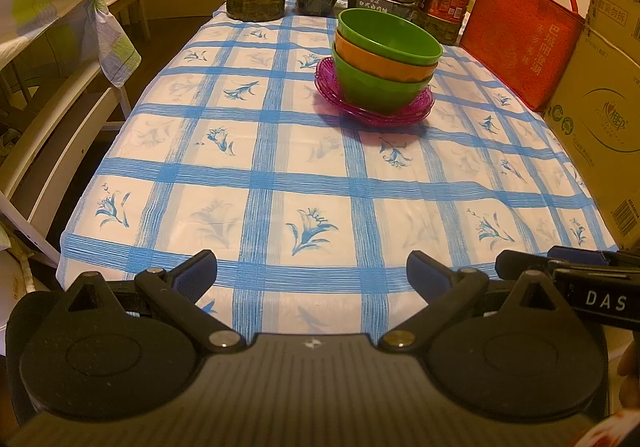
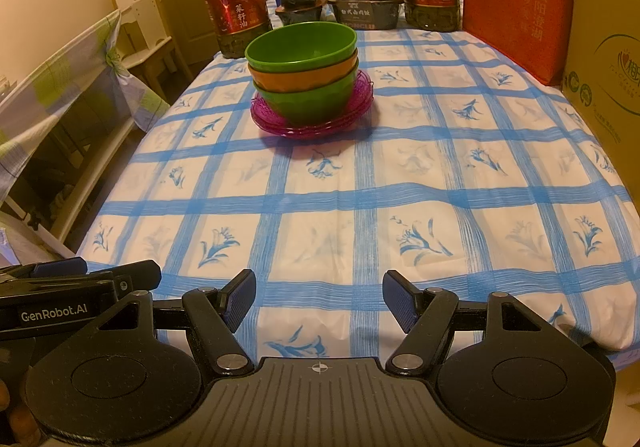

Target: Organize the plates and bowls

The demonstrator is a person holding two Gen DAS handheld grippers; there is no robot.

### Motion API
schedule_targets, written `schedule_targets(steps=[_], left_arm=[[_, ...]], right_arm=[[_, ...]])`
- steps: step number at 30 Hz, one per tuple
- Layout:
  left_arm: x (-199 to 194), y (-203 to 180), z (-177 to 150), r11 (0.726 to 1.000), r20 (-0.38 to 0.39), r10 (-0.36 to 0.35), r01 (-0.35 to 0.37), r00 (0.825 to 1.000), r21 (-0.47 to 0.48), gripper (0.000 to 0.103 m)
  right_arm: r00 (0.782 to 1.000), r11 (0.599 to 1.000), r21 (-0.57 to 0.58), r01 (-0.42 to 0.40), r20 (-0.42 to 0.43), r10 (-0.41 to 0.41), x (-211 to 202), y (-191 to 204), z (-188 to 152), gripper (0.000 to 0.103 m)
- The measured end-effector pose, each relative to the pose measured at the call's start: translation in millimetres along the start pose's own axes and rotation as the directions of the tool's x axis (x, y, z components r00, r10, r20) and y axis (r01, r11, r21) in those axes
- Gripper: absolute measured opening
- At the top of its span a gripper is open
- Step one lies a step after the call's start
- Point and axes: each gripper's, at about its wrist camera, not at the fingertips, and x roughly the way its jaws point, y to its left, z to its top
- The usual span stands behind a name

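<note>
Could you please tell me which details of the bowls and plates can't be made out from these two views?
- Plate count: the purple plates overlap, and the bowls cover their middles in both views.
- Inside of the orange bowl and bottom green bowl: hidden by the top green bowl nested above.
- Stack's far side: faces away from both views.

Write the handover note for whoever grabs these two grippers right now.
Left gripper: open, empty, at the near table edge.
Right gripper: open, empty, beside it.
Bowls: top green bowl, orange bowl and bottom green bowl are nested in one stack.
The stack sits on the purple plates, themselves stacked, mid-table on the checked tablecloth.
Done: everything looks gathered into one pile.
Left: probably nothing; no loose dishes in view.
</note>
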Motion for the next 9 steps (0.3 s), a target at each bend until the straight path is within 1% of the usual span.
schedule_targets(steps=[9], left_arm=[[-0.3,-1.0,-1.2,1.0,0.008,-0.002,0.002,1.0,-0.013,0.1]], right_arm=[[1.0,1.0,0.001,0.001,0.001,-0.001,-0.4,-0.2,-1.2,0.07]])
